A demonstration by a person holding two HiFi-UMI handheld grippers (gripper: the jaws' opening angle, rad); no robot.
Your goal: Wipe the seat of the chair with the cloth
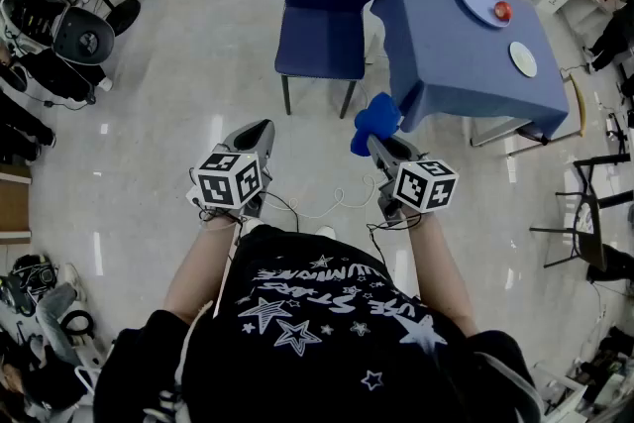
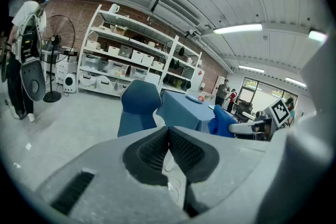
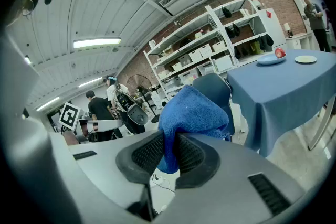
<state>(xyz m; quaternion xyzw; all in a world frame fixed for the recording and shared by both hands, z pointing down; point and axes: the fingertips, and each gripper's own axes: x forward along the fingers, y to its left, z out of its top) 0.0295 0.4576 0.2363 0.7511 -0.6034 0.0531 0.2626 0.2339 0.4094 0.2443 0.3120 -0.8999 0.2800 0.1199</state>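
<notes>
As the right tongs [image 3: 169,153] are the loaded pair: their jaws are clamped on a lower fold of the cloth [image 3: 197,113], and the bulk is bunched above the pads. I judge this leaves a loose wad out front to serve as the wiping face.
Left tongs [image 2: 168,136]: jaws together, ribbed pads meeting, nothing between them. They are held level beside the right pair but apart from it, seemingly idle, since wiping needs one tool only.
Carriage: both tongs sit out in front of the person's waist and point forward toward the chair. Neither touches anything but the cloth.
Cloth: bright blue terry, thick and nappy, crumpled into a soft lump. It looks dry and will likely flatten easily under pressure. It is in the air, in the right tongs, well apart from the seat.
Chair [image 1: 322,45]: dark blue, with a padded seat and back on thin dark legs. It stands on the floor ahead of the tongs with its back away from the person, so the seat's front edge faces the approach. The seat is bare, and no dirt can be made out at this range.
Bench [image 1: 466,74]: draped in blue, just beside the chair. It carries a blue plate [image 1: 481,1] with a red fruit [image 1: 502,11] and a second, pale plate [image 1: 523,58].
Floor [image 1: 198,94]: pale and glossy. A thin white cable [image 1: 327,209] lies between the person and the chair, something to step over.
Step in hand: the approach; wiping has not begun.
</notes>
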